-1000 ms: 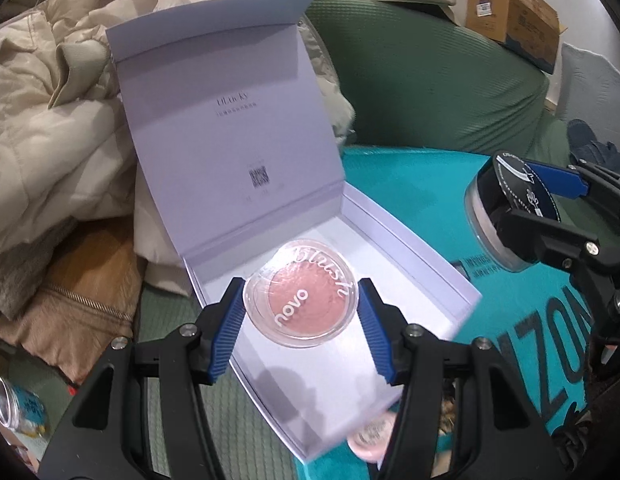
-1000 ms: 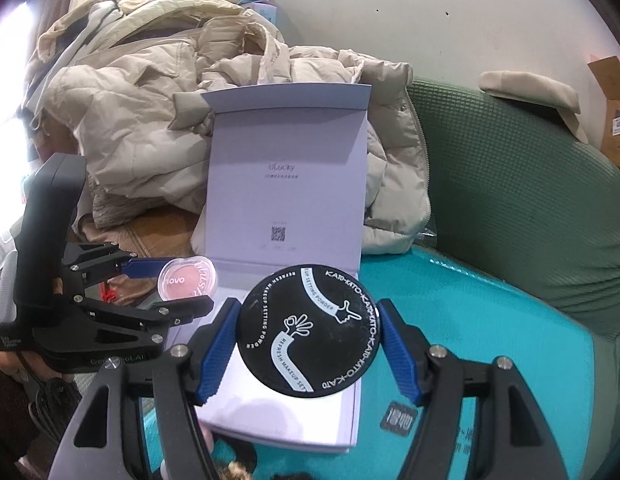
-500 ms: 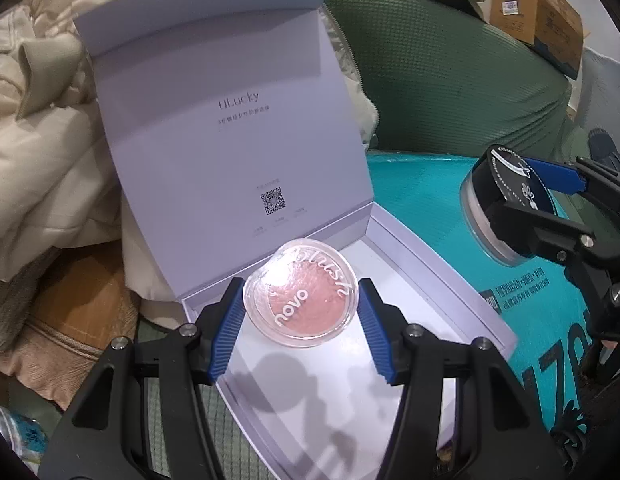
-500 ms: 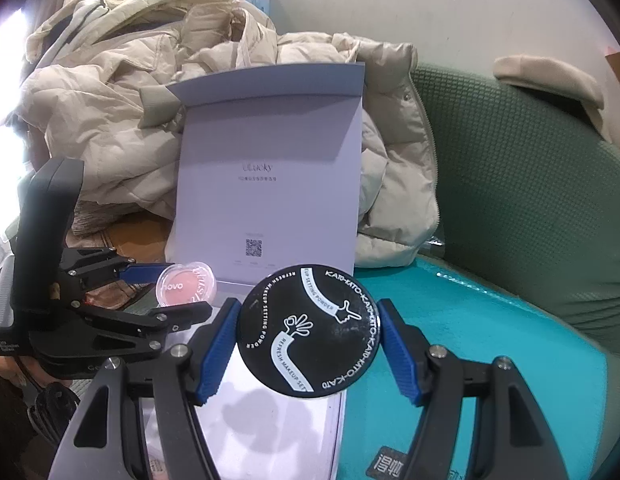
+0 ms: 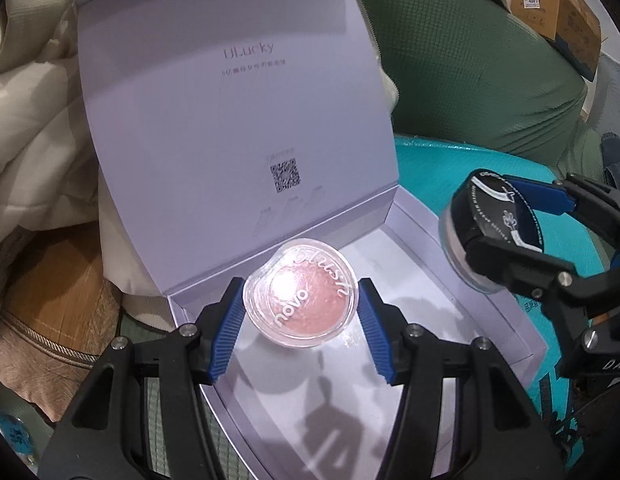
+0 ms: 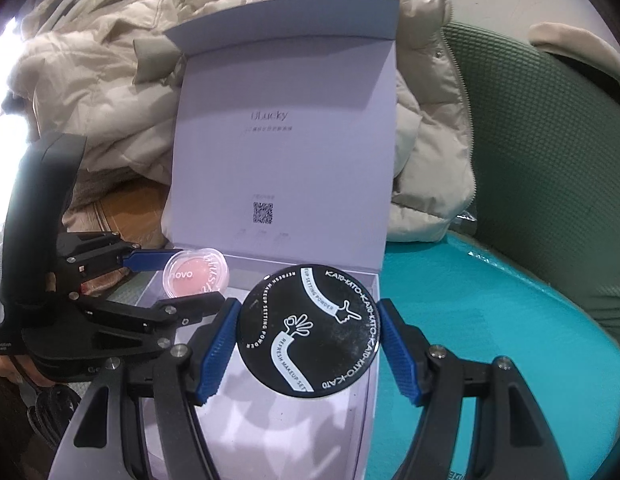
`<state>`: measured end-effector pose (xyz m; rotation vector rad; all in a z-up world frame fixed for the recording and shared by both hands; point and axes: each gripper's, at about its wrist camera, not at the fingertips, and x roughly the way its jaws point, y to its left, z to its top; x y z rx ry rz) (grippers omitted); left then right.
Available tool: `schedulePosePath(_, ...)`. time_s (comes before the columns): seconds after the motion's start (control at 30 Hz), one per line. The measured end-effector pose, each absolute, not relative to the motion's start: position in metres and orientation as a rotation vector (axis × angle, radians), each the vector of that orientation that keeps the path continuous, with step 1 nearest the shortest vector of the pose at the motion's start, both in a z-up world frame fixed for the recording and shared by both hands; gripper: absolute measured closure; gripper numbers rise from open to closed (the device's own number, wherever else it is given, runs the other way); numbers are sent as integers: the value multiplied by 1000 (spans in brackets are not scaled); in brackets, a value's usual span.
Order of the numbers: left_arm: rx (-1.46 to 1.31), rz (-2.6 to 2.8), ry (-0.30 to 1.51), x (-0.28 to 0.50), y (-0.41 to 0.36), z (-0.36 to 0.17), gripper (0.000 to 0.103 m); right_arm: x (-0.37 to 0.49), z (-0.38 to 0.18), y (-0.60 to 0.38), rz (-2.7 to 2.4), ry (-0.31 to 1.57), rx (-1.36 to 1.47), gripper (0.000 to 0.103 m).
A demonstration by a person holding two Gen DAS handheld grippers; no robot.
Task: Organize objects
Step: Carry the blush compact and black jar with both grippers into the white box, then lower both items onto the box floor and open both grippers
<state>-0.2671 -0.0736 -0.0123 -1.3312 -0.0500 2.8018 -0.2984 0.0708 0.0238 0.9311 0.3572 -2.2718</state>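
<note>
Blush compact [image 5: 300, 294], clear lid marked "novo", sits at centre of the left wrist view, pinched across its rim by the blue pads of the left hand-held gripper [image 5: 301, 308]. It hangs over the rear part of the open lavender gift box [image 5: 461, 276], just in front of the upright lid [image 5: 230, 120].

Black-lidded setting powder jar [image 6: 308, 330] is at lower centre of the right wrist view, clamped between the pads of the right hand-held gripper [image 6: 308, 340], above the box's right half.

Step in hand, as judged: placing both cosmetics into the box; both are over the tray, neither released. Next move calls for lowering each until its base meets the tray floor, keeping the two apart so they do not knock, then opening the jaws.

Hard to make out:
- Whether the compact's base already touches the tray; shadows below suggest a gap, not certain.
- Box front edge, cut off at the bottom of both views.
- Jar's translucent body, mostly hidden behind a finger in the left view.
- What carries the box: teal sheet [image 6: 489, 320] at right, green sofa [image 6: 549, 160] and beige jackets [image 6: 90, 80] behind.
</note>
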Motion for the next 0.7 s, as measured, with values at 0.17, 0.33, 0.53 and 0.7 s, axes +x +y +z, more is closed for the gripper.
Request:
schedulePosePath(0.17, -1365, 2786, -56, -271, -75, -21, 49, -303, 18, 58, -2243, 421, 956, 34)
schedulePosePath(0.33, -1400, 2787, -22, -274, -76, -28, 49, -307, 7, 45, -2214, 483, 994, 34)
schedulePosePath(0.53, -1479, 2746, -34, -282, -79, -42, 49, -312, -6, 36, -2192, 494, 1054, 34)
schedulePosePath(0.7, -1535, 2727, -20, -288, -80, -53, 49, -319, -17, 33, -2165, 491, 1106, 34)
